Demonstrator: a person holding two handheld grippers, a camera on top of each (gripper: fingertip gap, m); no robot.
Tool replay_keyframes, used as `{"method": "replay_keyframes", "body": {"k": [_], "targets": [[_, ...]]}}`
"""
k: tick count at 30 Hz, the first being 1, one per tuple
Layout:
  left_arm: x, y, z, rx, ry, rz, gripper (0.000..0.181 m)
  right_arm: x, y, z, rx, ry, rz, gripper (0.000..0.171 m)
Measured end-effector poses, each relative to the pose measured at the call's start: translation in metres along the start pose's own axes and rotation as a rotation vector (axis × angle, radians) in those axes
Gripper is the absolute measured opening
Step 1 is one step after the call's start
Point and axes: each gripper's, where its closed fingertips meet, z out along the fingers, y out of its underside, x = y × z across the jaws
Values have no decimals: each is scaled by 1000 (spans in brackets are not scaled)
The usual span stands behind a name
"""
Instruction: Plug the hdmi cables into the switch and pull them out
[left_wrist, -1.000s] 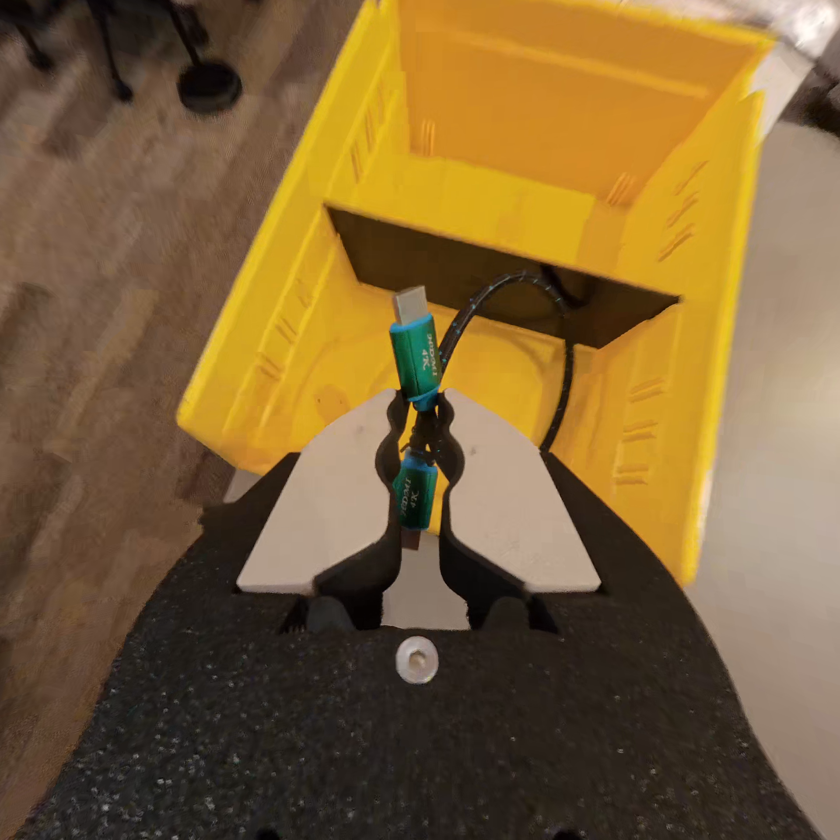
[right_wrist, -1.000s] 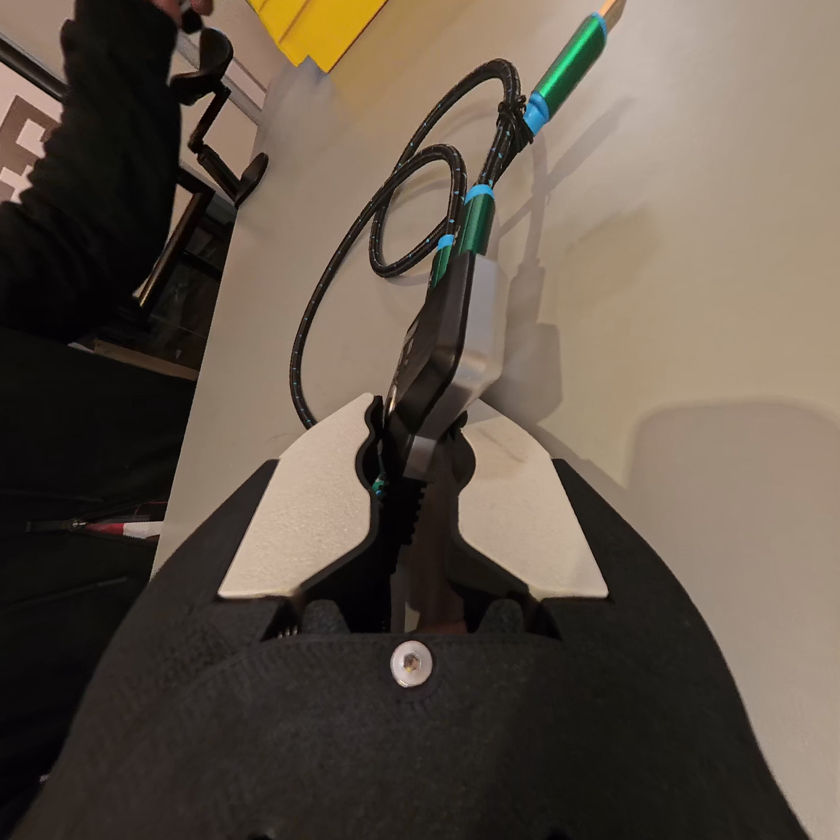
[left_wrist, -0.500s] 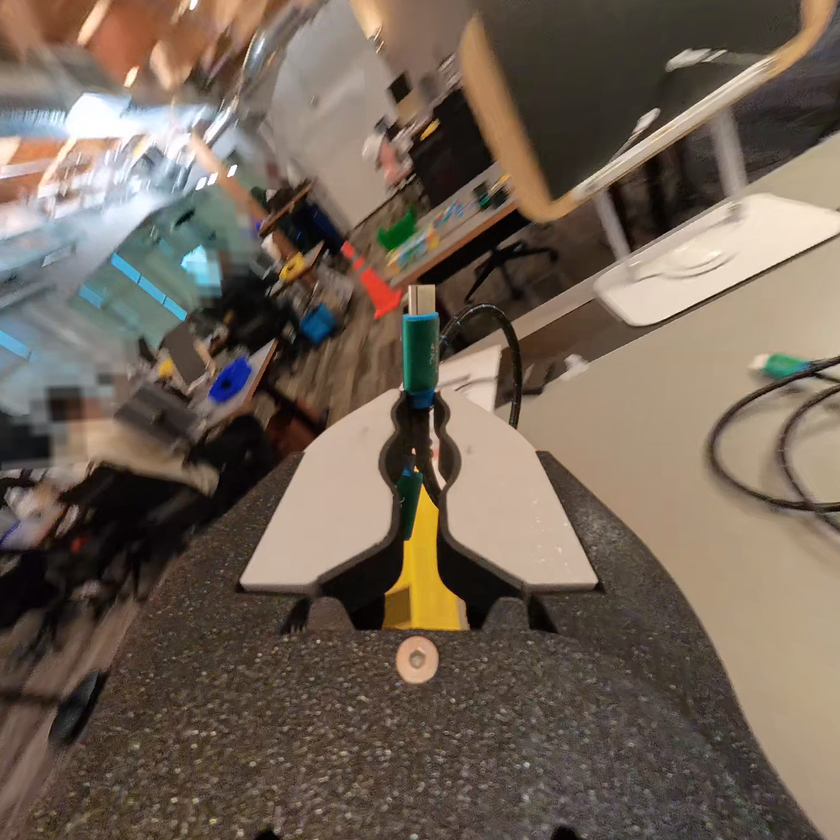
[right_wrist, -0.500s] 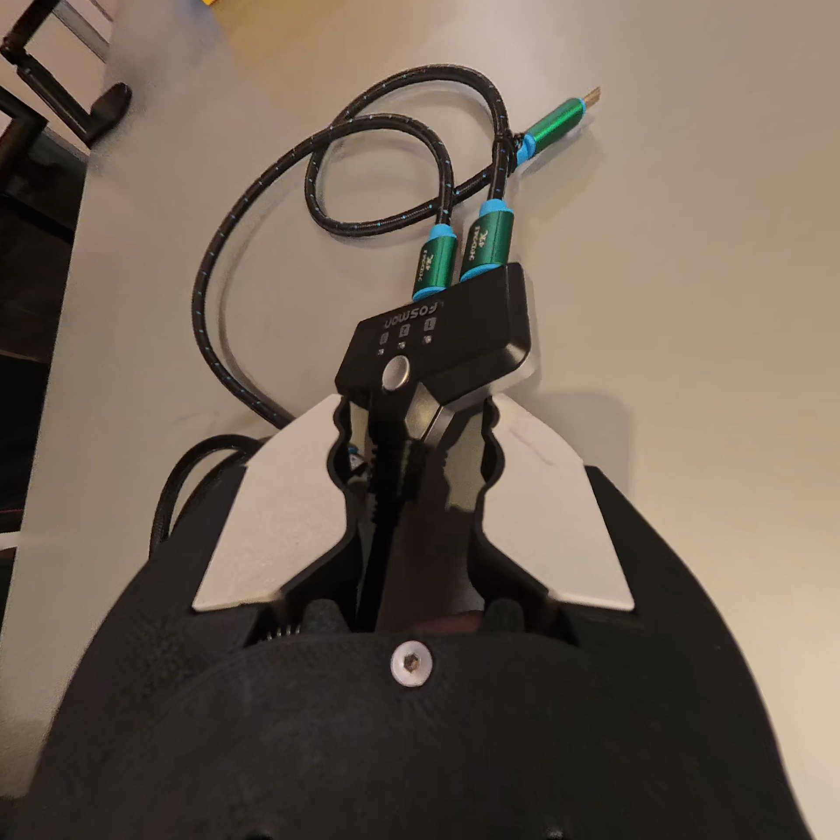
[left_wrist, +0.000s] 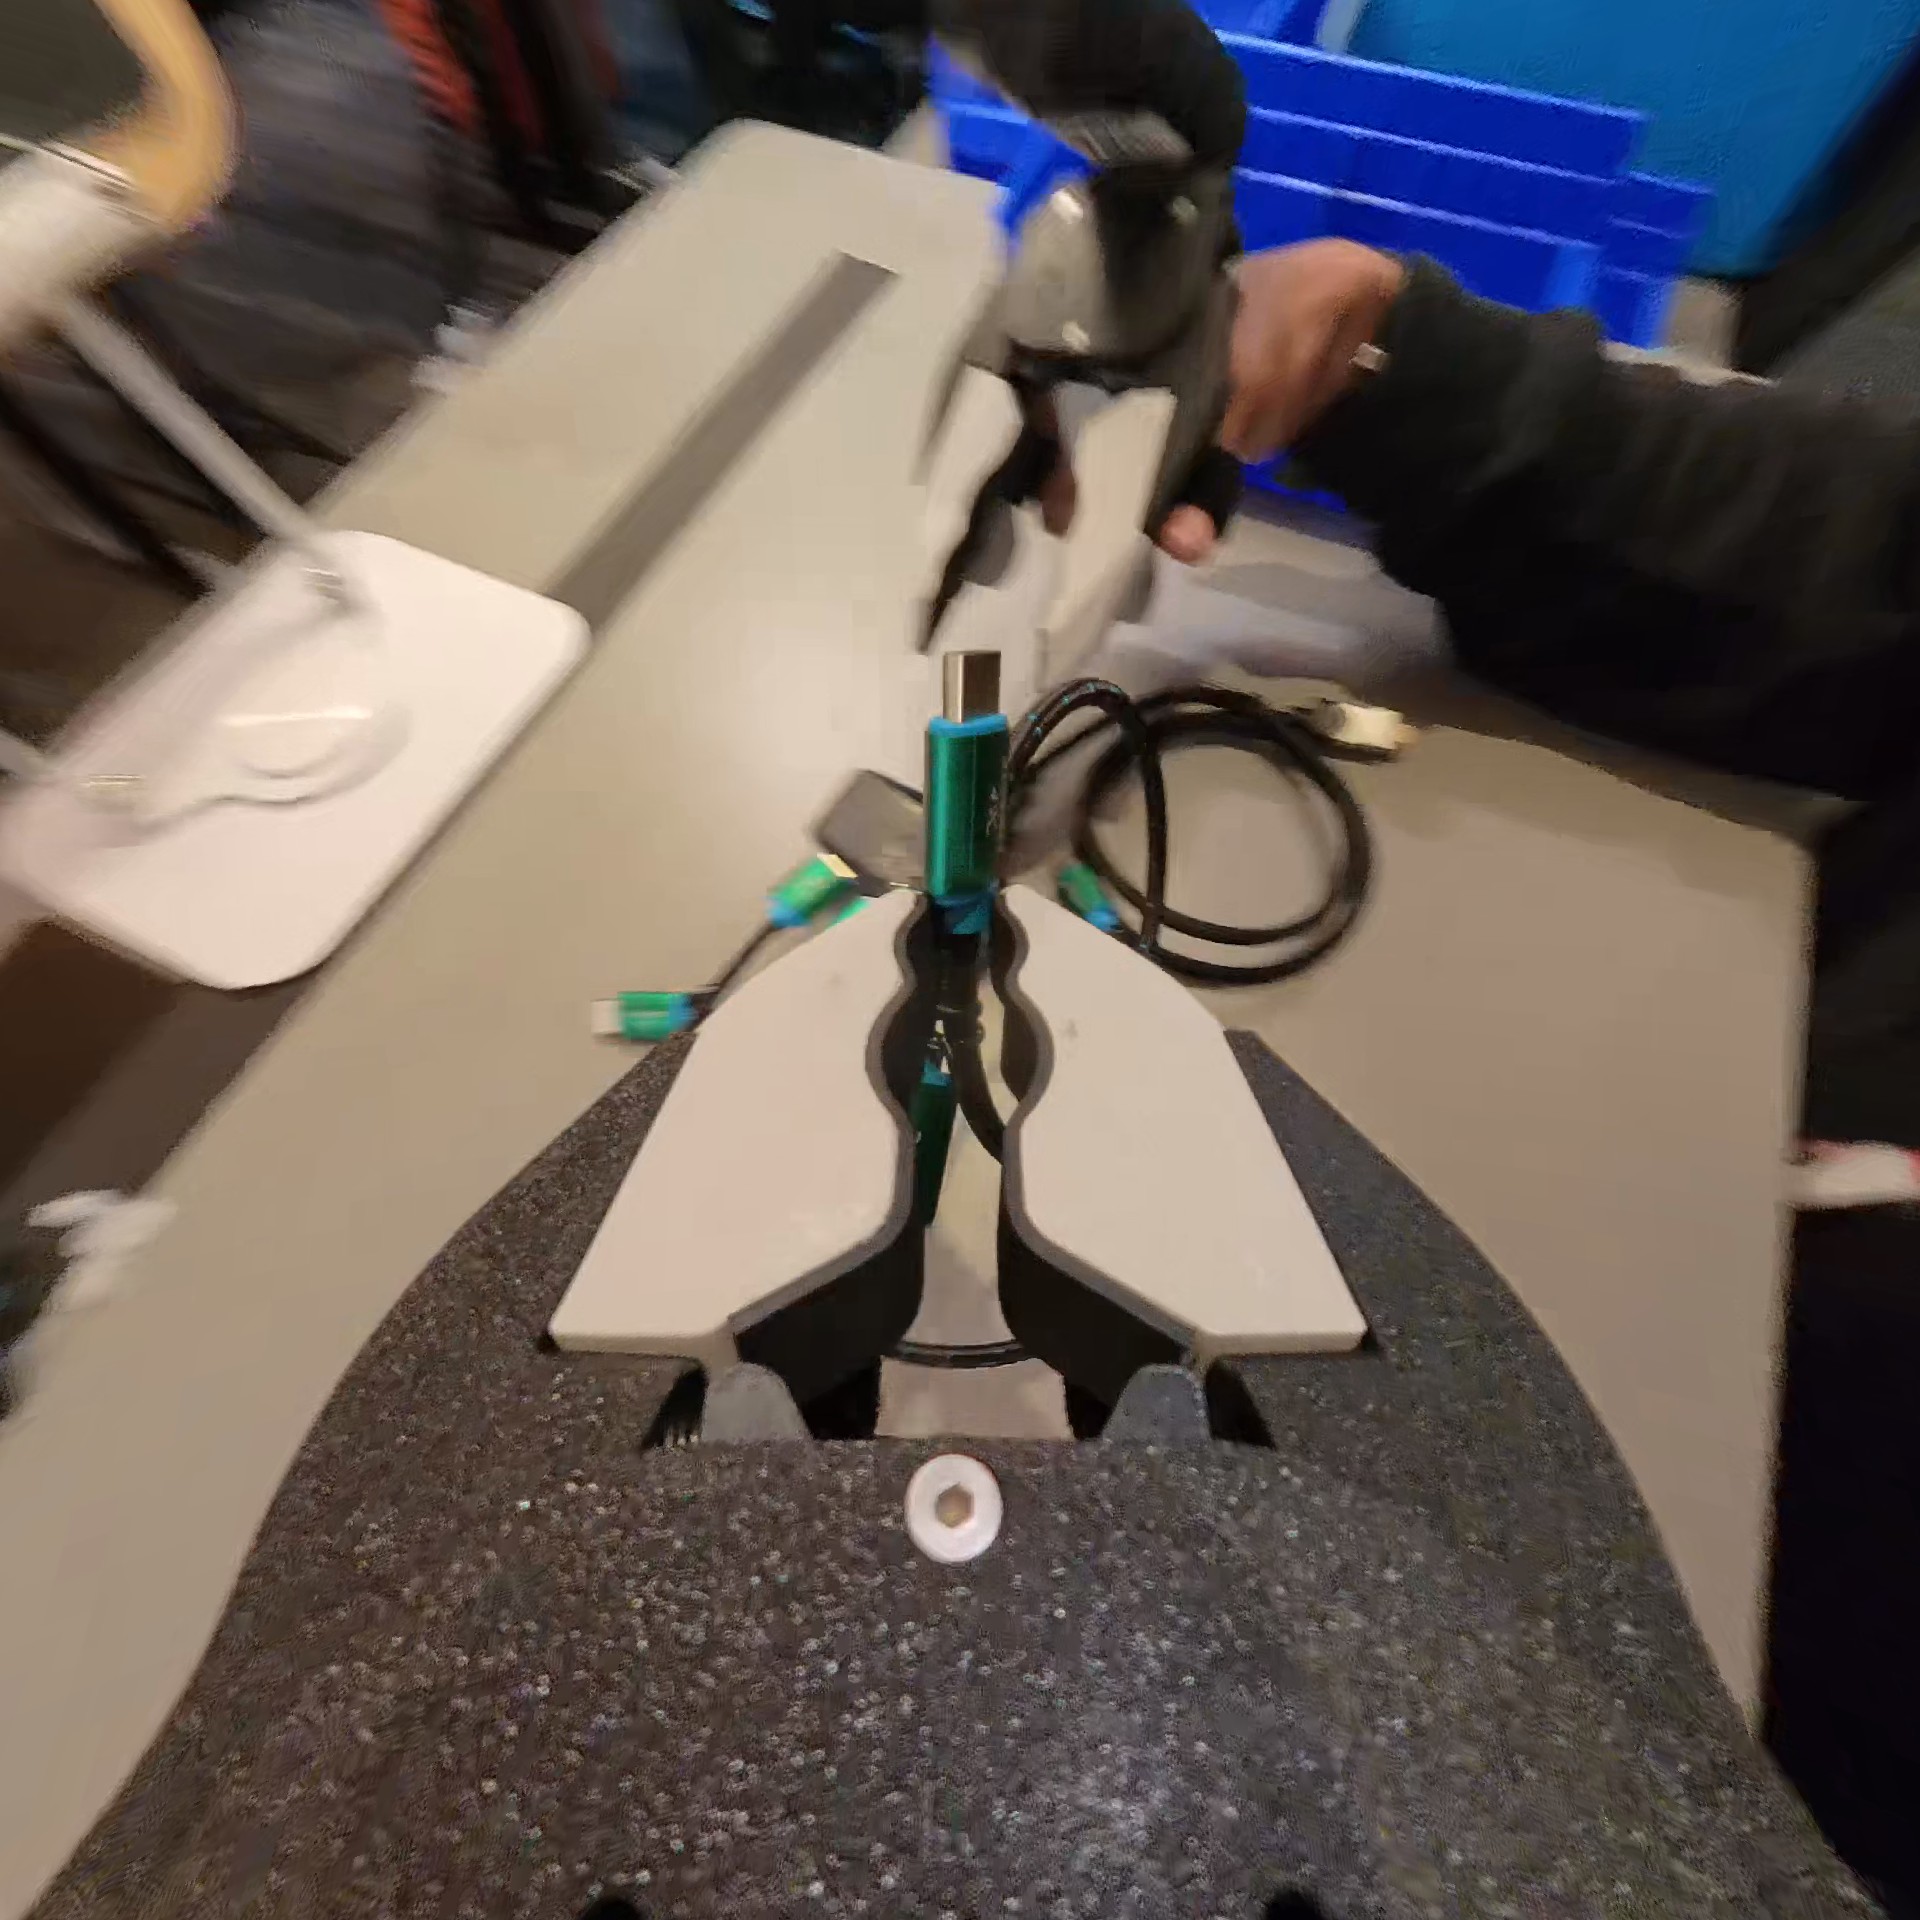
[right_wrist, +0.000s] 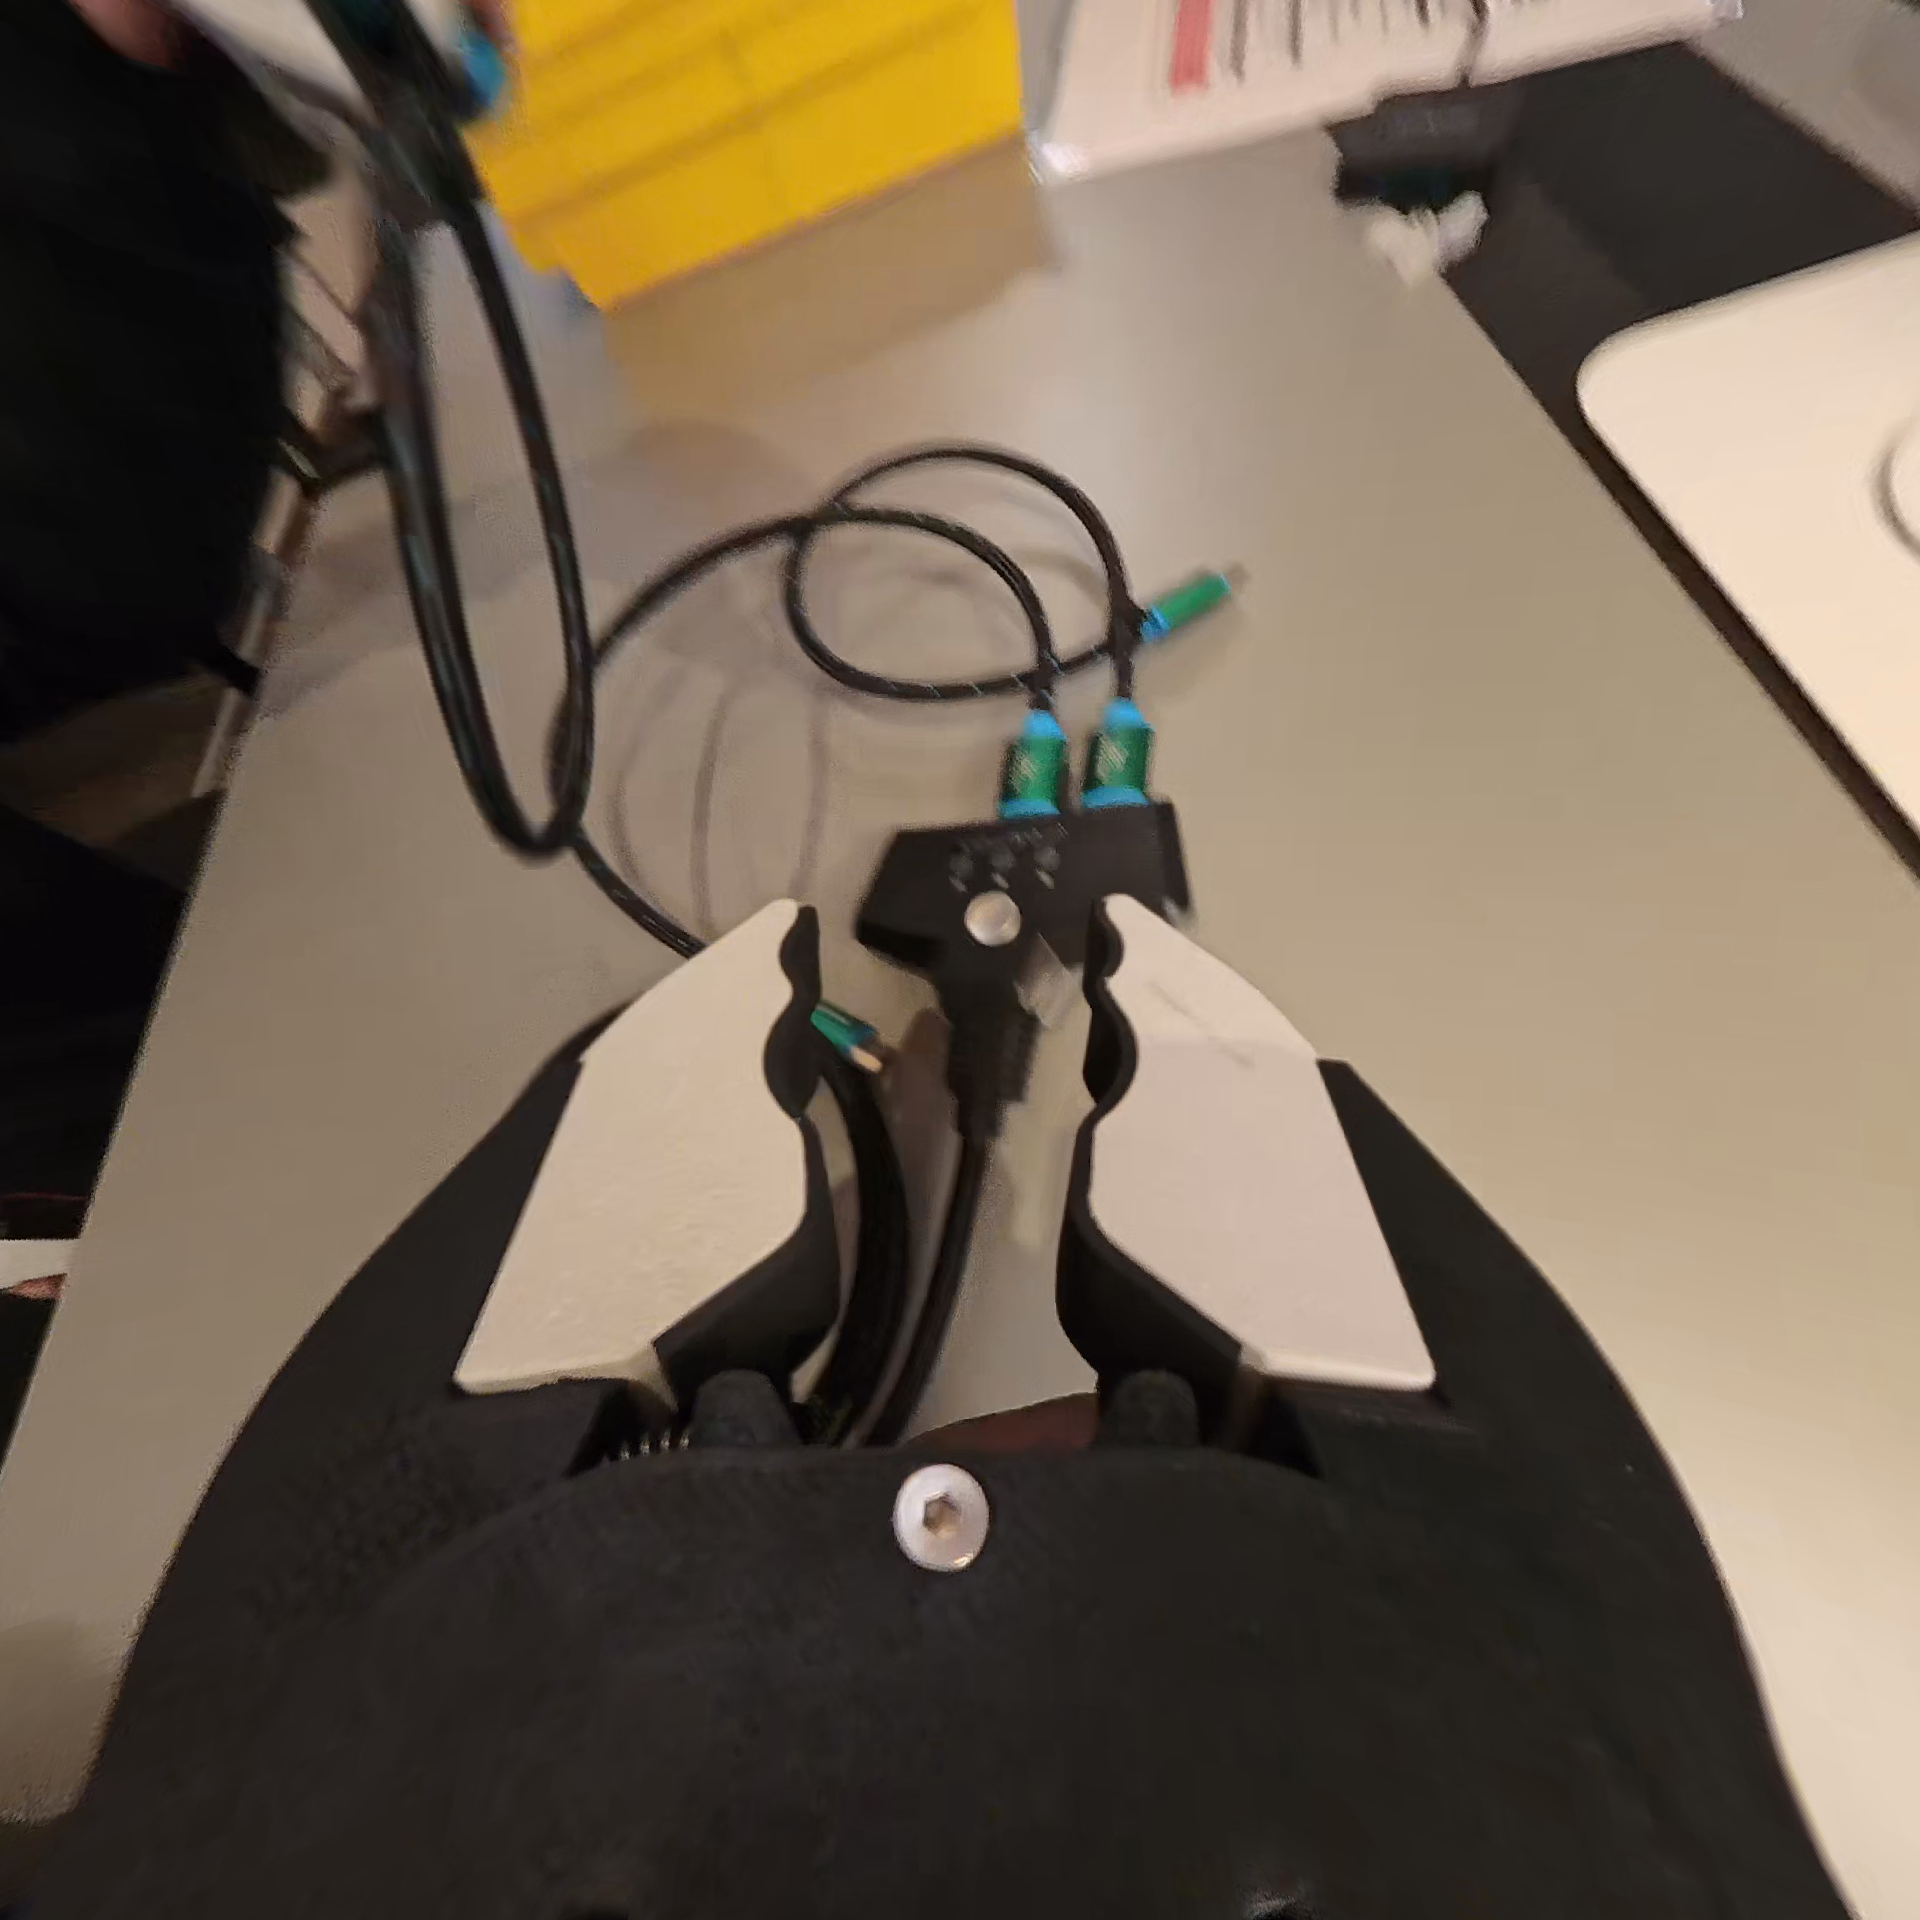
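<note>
Grey counter fills both views, with a yellow bin at 12 o'clock in the right wrist view and blue crates at 1 o'clock in the left wrist view. Next in size, a white flat stand base lies at 9 o'clock in the left wrist view. The left hand-held gripper is closed narrow around a braided black cable just below a green HDMI plug, whose metal tip points upright to 12 o'clock. The right hand-held gripper stands wide, gripping nothing; seen from the left wrist view it is carried by a person's hand in a dark sleeve at 1 o'clock. The black switch lies on the counter at the fingertips of that gripper, partly between them, with its own dark lead running back between the jaws. Two green plugs sit side by side in its far edge at 12 o'clock, their black cables looping across the counter. A loose green plug lies at 1 o'clock beyond them, and another small one rests beside the left finger
</note>
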Motion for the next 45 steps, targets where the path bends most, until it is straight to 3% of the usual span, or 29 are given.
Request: {"method": "replay_keyframes", "body": {"k": [1,6,11,12,14,15,18,22,25,29,31,45], "targets": [[9,5,9,-29,87,-3,10,-10,-10,0,35,-33,-29,48],[38,45,57,-162,390,-12,9,-62,-47,10,201,-251,-104,43],[45,63,91,-165,474,-44,10,-70,-29,48,55,-280,-30,42],[45,64,94,-153,484,-40,10,-69,-26,54,35,-283,-8,39],[44,69,99,-167,488,-47,11,-69,-19,63,6,-306,35,15],[41,73,101,-176,470,-37,11,-68,-17,66,0,-314,51,13],[35,75,102,-124,472,-49,11,-64,-15,70,-3,-307,70,13],[13,74,100,-12,404,-69,43,-61,-14,67,7,-304,57,13],[13,70,92,54,447,-86,49,-61,-20,64,47,-296,33,12],[26,81,93,-6,508,-77,46,-58,-29,60,97,-271,10,12],[24,84,97,-31,485,-76,27,-55,-29,58,99,-254,8,12],[6,88,75,-36,449,-184,23,-33,-24,31,121,-224,32,11]]}}
